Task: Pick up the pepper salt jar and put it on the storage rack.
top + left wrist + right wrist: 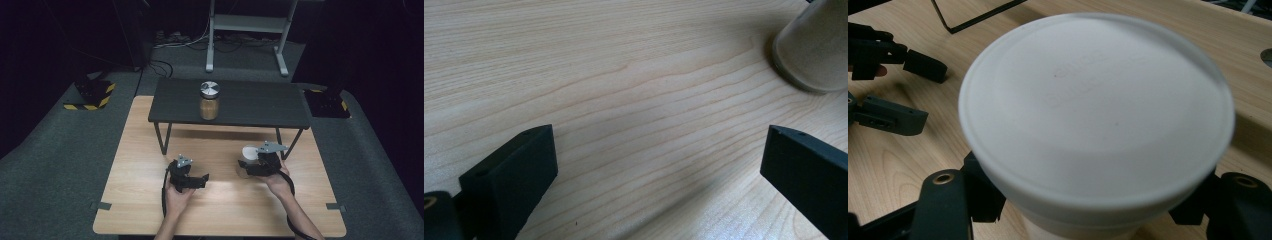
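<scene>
Right tongs pinching the white-lidded jar, left tongs spread idle; next, probably lift it off the bench

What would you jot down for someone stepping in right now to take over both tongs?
Right tongs: closed around the white-lidded jar, just under its lid; jar apparently standing on the wooden table.
Left tongs: open, empty, low over the table beside the jar.
Second jar, with a metal lid, stands on the dark shelf behind.
Done: white-lidded jar gripped.
Left: probably lifting or opening it; the free tongs could take the lid.
</scene>
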`<state>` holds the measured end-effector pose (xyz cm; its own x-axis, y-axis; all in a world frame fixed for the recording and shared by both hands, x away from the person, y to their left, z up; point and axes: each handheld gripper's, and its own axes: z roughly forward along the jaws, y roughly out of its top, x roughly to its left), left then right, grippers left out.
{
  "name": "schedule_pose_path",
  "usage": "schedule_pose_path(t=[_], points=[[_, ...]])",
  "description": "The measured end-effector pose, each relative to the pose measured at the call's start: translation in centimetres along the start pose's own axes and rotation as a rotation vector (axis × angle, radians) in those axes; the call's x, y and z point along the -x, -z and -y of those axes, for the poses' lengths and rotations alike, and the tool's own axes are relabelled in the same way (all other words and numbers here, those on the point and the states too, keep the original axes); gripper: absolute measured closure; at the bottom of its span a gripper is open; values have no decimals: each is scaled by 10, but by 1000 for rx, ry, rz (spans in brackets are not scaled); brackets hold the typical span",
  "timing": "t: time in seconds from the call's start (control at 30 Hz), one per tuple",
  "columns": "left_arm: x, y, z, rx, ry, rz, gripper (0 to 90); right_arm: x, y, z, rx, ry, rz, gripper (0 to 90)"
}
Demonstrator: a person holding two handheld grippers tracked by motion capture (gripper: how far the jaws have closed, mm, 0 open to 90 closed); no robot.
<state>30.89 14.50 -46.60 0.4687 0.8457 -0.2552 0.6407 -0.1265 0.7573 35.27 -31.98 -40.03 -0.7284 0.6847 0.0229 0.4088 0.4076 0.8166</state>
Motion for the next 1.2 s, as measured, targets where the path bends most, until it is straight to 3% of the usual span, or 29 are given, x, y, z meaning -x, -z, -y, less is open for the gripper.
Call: schedule_pose_path(t=[1.2], points=[[-2, 0, 0, -2, 1, 9, 17, -6, 1, 2, 10, 23, 13, 342]])
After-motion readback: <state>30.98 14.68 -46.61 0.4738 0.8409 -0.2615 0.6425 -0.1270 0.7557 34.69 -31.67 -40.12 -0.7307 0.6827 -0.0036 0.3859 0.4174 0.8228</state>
